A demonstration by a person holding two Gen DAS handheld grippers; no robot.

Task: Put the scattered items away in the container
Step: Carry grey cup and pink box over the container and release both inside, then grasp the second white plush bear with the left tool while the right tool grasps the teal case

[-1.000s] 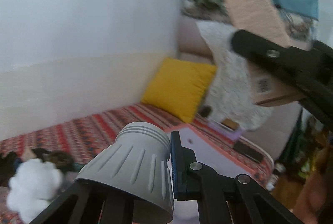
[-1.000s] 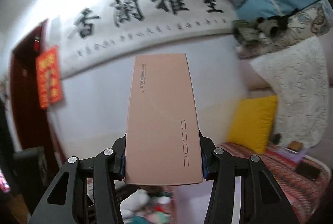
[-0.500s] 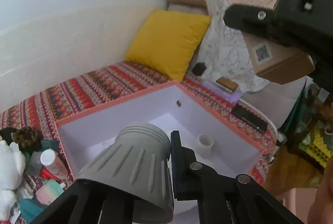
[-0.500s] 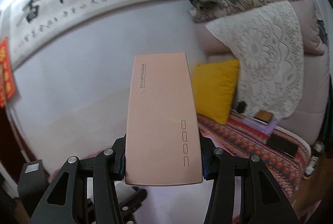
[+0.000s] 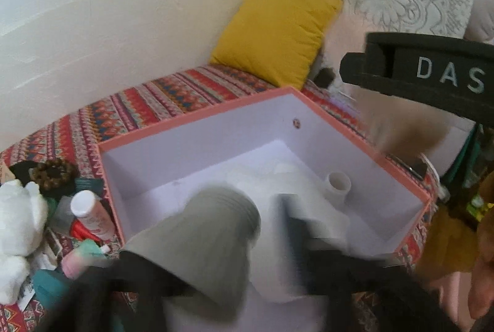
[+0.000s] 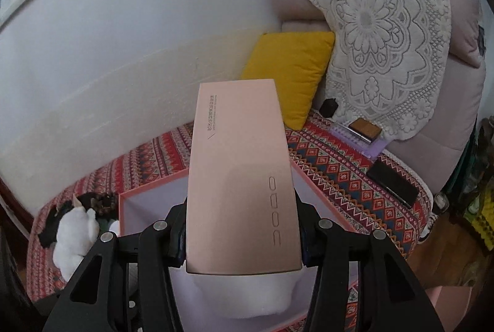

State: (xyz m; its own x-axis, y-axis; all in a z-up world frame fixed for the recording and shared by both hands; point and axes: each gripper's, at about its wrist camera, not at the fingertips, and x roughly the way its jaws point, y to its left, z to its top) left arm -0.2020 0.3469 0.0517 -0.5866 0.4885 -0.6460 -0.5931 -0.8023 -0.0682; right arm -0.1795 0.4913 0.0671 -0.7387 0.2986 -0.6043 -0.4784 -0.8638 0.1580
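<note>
The tidying looks partway through, with most of it left to do. The container (image 5: 197, 116), a pink-rimmed box with a white inside, sits open on the patterned bedspread (image 5: 154, 103); inside it 1 small white cup (image 5: 339, 184) stands near the right wall, and some pale shapes beside it are too washed out to name. 2 more items are in transit. The left gripper (image 5: 262, 242) has the grey ribbed cup (image 5: 200, 242) between its fingers, low over the near edge of the box, but this part of the left wrist view is smeared by motion, so I cannot tell whether the fingers are clamped or have let go. The right gripper (image 6: 242, 239) is clenched on the pink flat box (image 6: 242, 187), its fingers pressing both long sides; it hangs above the container, not yet lowered in. Left of the container a pile waits on the bedspread: a white plush toy (image 5: 15, 227), a pink tube with a white cap (image 5: 89, 214), a brown bead bracelet (image 5: 55, 173) and some teal and red pieces I cannot identify. A judgement: once both held items are in, that pile remains the bulk of the work.
</note>
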